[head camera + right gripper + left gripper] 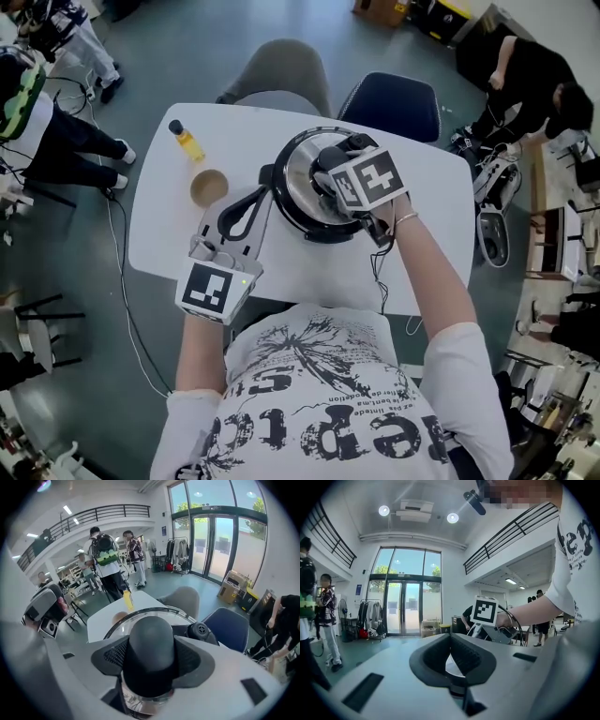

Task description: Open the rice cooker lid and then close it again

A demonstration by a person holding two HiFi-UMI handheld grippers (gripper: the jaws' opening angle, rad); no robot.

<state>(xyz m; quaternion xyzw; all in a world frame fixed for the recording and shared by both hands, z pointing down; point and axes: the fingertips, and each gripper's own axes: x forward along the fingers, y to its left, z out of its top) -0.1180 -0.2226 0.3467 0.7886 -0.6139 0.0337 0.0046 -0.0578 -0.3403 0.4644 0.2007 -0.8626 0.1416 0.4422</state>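
From above, the rice cooker (314,187) sits mid-tabletop (431,234), nearer the far edge, with its lid (298,178) on. The left gripper (253,202) rests by the near left edge. In its own view, its jaws are pinched together on nothing. The right gripper (339,167), in its view, squeezes the round black knob (151,644). The shiny lid looks hard, slippery and a bit heavy, so I think the knob is the best place to hold.
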